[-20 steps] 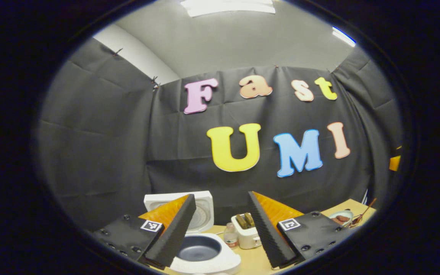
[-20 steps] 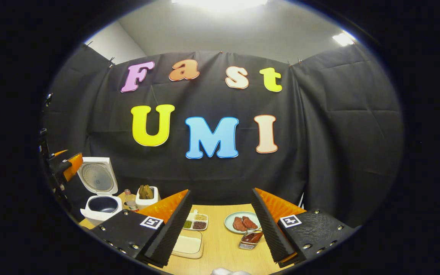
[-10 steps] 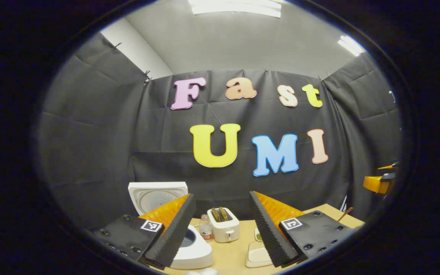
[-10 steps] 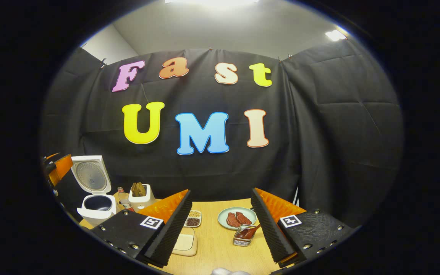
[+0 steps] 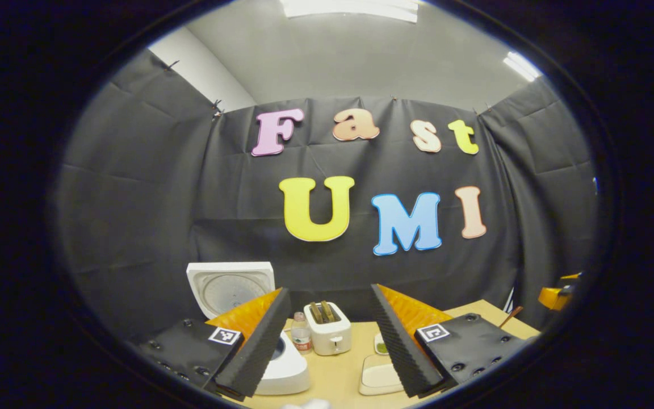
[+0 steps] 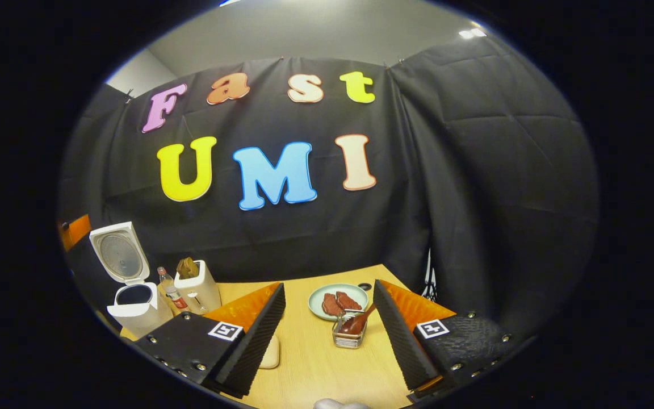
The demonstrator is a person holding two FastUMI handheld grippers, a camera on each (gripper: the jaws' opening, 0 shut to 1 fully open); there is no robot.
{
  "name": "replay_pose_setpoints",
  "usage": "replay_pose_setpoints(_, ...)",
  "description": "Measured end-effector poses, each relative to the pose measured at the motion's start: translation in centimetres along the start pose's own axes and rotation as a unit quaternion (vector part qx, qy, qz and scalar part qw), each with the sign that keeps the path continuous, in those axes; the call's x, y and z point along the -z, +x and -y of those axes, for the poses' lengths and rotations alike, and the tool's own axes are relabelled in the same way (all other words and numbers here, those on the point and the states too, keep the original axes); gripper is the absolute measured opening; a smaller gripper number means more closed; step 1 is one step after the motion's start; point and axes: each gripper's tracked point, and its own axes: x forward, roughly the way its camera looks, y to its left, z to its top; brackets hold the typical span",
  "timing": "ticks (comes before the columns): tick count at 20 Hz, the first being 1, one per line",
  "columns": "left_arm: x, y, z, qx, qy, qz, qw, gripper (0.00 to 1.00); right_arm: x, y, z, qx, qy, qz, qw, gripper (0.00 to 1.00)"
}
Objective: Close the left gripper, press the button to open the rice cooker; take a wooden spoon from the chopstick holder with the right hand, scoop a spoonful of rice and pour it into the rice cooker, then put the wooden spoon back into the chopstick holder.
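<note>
**Two grippers spread over the table, rice cooker lid up**

Two grippers are held above the wooden table, each with its fingers spread wide and nothing between them.

Left gripper: in the left gripper view, the rice cooker sits directly behind its left finger, lid raised upright. A small bottle and a white toaster stand in the gap between the fingers, farther off. A shallow cream tray lies just inside the right finger.

Right gripper: in the right gripper view, the chopstick holder, a small wire basket, stands between the fingers, nearer the right one. The wooden spoon rests in it, handle tilted up to the right. A plate carrying meat slices lies just beyond the holder. The rice cooker stands far off to the left of the left finger.
</note>
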Motion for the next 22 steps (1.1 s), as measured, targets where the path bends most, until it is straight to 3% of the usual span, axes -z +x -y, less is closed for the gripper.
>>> replay_pose_setpoints(4,0.4,0.2,1.6,0.001,0.002,-0.006,1.000,0.99,5.3,2.9,2.4,0.005,0.036,-0.037,0.999,0.98)
replay_pose_setpoints(10,2.3,0.9,4.4,-0.005,0.033,-0.018,0.999,0.99,10.6,11.6,6.5,0.013,0.078,-0.076,0.994,0.98)
replay_pose_setpoints(17,3.6,2.5,7.3,-0.018,0.047,-0.028,0.998,0.99,13.5,22.4,9.1,0.020,0.125,-0.104,0.987,0.98)
replay_pose_setpoints(22,4.7,3.6,8.2,-0.026,0.056,-0.038,0.997,0.99,14.0,26.5,9.0,0.019,0.146,-0.110,0.983,0.98)
